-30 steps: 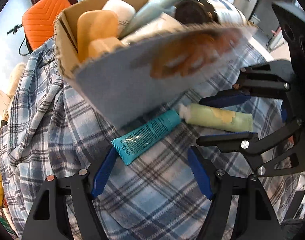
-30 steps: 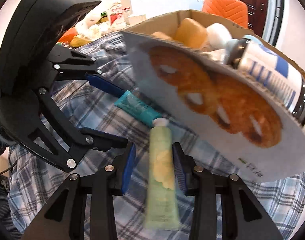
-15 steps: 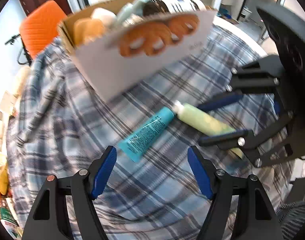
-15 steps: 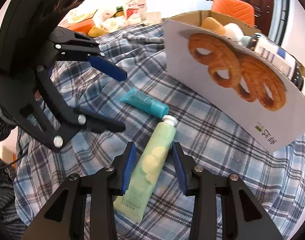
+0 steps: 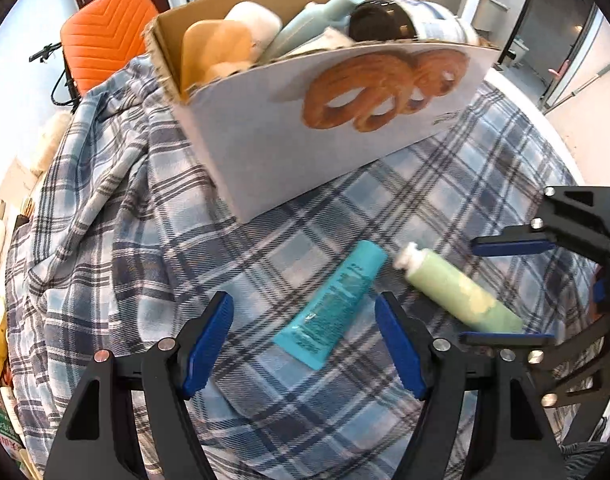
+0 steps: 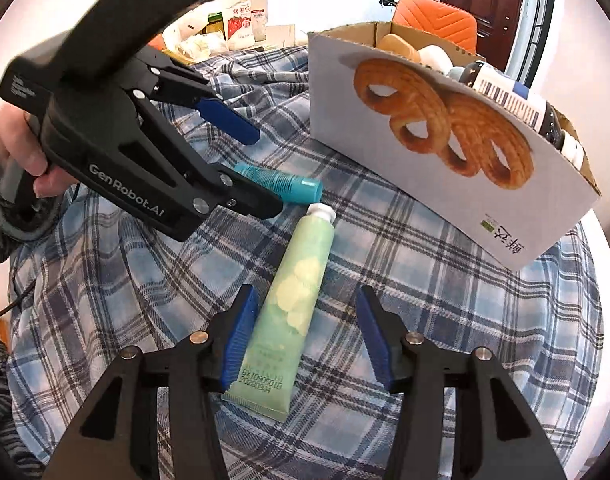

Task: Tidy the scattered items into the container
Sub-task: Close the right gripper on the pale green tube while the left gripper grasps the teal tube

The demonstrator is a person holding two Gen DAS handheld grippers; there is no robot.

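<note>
Green tube [image 6: 297,300] lies lengthwise between spread right hand-held gripper [image 6: 305,336] fingers; left hand-held gripper [image 5: 305,344] spread over teal tube [image 5: 333,304].

"GenRobot.AI" marks the left tongs [image 6: 261,172]; green tube [image 6: 289,304] reads "20280304".

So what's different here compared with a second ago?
The right gripper opened: a second ago its pads sat close against the green tube, now they stand clear of it. Both cameras pulled back from the box. The left gripper stayed open around the teal tube. Both tubes still lie on the plaid cloth.
</note>
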